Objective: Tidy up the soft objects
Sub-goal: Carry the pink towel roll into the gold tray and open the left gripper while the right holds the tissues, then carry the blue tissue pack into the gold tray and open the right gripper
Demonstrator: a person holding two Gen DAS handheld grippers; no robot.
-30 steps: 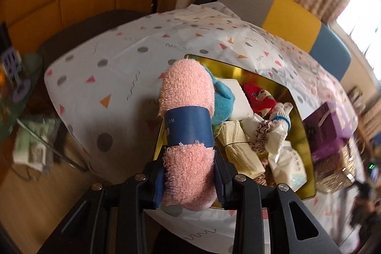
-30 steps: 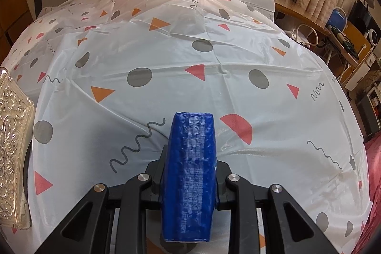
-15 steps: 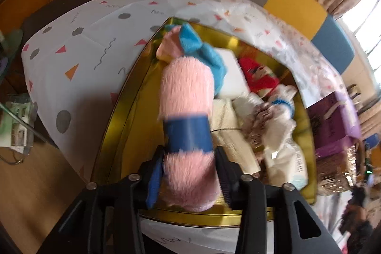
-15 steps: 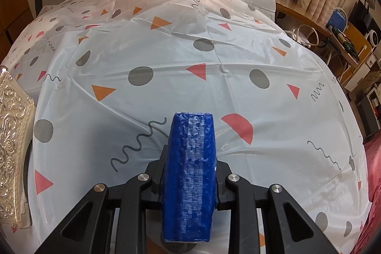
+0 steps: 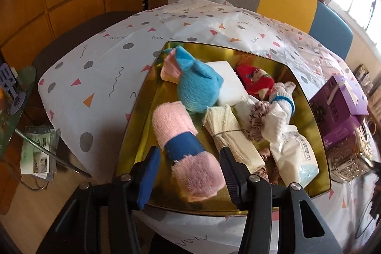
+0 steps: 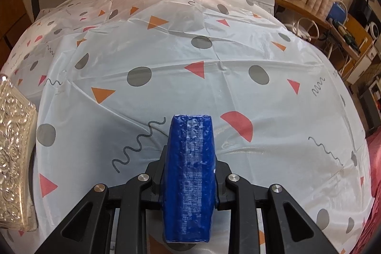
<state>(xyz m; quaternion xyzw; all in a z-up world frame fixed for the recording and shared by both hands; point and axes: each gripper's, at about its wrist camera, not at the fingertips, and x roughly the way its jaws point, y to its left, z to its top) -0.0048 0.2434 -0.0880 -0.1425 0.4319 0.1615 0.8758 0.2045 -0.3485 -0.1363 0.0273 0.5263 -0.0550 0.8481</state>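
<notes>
Left wrist view: the left hand-held gripper [image 5: 190,173] stands over the near part of the shallow square gold metal tray [image 5: 142,116], which rests on the bench under a white plastic cloth printed with triangles and dots [image 5: 100,68]. Its jaws have just been opening; the rolled pink terry towel with a dark blue paper band [image 5: 183,146] lies between them, clear of the left pad and close against or just touching the right one, so it appears released. The roll's long axis runs away from the gripper and leans to the upper left, its far end just short of the blue plush toy [image 5: 197,87]. To its right lie a cream cloth bundle tied with thread [image 5: 228,132] and further soft goods. Right wrist view: the right hand-held gripper [image 6: 188,177] is narrowly closed on a flat blue foil-wrapped packet [image 6: 189,173], held edge-up over bare cloth, with an embossed silver box [image 6: 14,158] at the left margin. The left hand is the nearer to the tray; a straight withdrawal along the roll's axis would likely leave it undisturbed.
</notes>
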